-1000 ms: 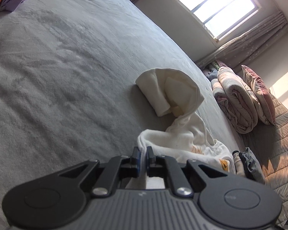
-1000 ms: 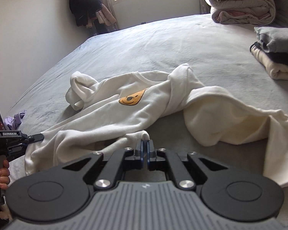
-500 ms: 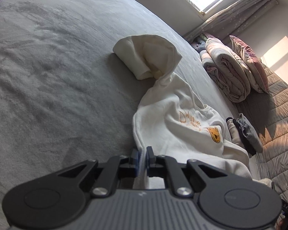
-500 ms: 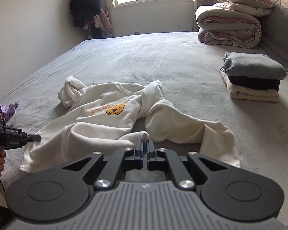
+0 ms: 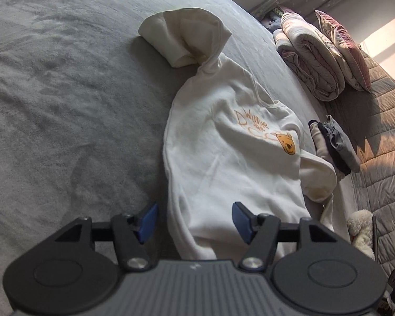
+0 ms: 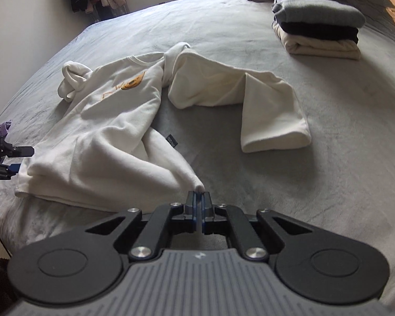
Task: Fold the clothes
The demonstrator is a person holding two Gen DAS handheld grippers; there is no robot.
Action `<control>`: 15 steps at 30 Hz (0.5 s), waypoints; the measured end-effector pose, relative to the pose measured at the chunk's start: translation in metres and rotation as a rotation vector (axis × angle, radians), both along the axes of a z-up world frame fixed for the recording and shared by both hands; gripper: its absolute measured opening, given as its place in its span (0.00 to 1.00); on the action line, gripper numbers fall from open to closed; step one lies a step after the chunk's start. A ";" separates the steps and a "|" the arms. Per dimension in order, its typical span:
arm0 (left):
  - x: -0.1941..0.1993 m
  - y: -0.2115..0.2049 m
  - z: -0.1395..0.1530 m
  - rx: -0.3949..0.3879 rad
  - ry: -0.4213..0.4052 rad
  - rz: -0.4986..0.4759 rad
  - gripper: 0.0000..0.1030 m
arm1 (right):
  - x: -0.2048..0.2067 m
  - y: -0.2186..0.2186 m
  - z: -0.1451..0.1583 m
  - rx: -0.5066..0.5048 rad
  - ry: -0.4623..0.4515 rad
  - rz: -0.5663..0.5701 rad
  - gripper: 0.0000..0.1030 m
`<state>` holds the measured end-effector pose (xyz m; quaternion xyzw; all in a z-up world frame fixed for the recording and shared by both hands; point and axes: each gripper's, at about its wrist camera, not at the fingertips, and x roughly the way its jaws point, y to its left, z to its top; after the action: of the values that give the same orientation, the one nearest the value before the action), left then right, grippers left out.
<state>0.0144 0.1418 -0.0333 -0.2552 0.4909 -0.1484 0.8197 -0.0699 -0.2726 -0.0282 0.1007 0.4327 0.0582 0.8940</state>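
Since the earlier frame, the left gripper [image 5: 193, 221] has just been opened; the hem of the cream sweatshirt [image 5: 231, 158] is seen between its spread, non-pressing pads. A pinch of the same sweatshirt's hem is kept clamped in the right gripper [image 6: 198, 197]. The garment is spread on the grey bed [image 6: 250, 34], near a stack of folded clothes [image 6: 318, 29].

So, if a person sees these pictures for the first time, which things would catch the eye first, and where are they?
First the cream sweatshirt with an orange bear print, spread across the middle of the grey bed. The right gripper pinches a corner of its hem at the near edge, while the left gripper, whose jaws have just been opening, stands open over the other hem corner. A neat stack of folded clothes lies at the far right.
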 end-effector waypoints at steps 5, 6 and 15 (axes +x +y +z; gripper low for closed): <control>-0.027 0.005 0.001 -0.026 0.042 -0.001 0.67 | -0.002 -0.014 -0.005 0.084 0.026 -0.043 0.16; -0.034 0.006 0.000 -0.036 0.043 0.000 0.68 | -0.002 -0.017 -0.003 0.106 0.020 -0.051 0.16; -0.071 0.006 -0.022 -0.158 -0.018 0.148 0.66 | 0.000 -0.029 -0.002 0.209 -0.058 -0.112 0.57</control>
<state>-0.0567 0.1480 -0.0549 -0.3533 0.4503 -0.1279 0.8100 -0.0695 -0.3019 -0.0303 0.2159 0.3920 0.0558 0.8925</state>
